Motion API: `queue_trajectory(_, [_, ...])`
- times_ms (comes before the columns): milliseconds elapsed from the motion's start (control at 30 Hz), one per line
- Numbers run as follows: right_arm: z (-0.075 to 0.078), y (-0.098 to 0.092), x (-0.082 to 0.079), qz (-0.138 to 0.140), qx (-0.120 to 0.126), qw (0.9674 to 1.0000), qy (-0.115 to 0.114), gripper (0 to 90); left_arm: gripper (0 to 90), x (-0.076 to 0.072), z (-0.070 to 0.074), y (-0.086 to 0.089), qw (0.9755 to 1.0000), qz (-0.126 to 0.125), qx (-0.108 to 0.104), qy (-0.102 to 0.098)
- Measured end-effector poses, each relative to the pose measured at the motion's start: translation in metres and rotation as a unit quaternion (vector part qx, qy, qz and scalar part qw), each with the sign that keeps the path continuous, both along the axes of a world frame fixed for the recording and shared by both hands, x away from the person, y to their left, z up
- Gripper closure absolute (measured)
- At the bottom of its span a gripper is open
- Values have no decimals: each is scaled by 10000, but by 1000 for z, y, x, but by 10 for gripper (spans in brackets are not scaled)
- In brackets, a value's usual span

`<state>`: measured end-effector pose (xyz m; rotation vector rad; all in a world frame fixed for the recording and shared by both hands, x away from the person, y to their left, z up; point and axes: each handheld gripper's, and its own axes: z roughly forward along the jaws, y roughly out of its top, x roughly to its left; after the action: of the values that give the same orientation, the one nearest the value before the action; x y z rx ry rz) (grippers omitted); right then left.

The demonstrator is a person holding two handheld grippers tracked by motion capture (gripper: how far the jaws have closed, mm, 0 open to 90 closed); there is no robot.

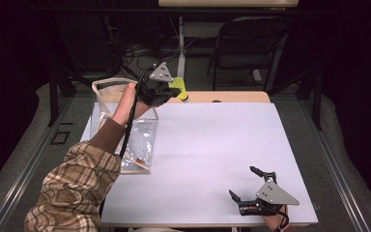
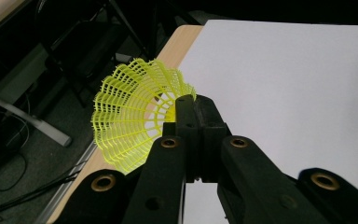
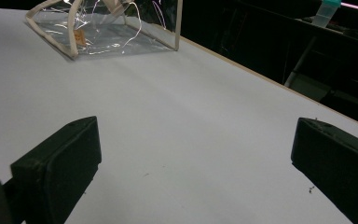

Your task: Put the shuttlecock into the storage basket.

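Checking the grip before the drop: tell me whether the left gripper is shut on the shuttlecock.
Shut on it. In the left gripper view the left gripper has its jaws closed together on the yellow shuttlecock, pinching its skirt at the edge.

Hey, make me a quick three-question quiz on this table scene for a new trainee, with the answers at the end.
1. True or false: the right gripper is shut on the bag.
2. What does the left gripper hold? A: a cup. B: a yellow shuttlecock. C: a pen.
3. Fill in: the shuttlecock is held up near the table's ___ edge in the high view.

Key
1. False: its jaws stand wide apart over bare table, away from the bag.
2. B: the jaws are closed on its skirt.
3. Far.
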<state>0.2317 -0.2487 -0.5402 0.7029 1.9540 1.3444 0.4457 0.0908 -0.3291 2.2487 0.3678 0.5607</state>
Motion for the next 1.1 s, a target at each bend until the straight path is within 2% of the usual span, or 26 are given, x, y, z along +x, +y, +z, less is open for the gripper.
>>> queue_trajectory(433, [0,0,0,-2,-5,10000,-3,11,900,6,10,8,9998,130,-107,-76])
queue_trajectory(1100, [0,0,0,-5,-20,10000,-16,11,900,11,18,25,9990,366,-163,-192])
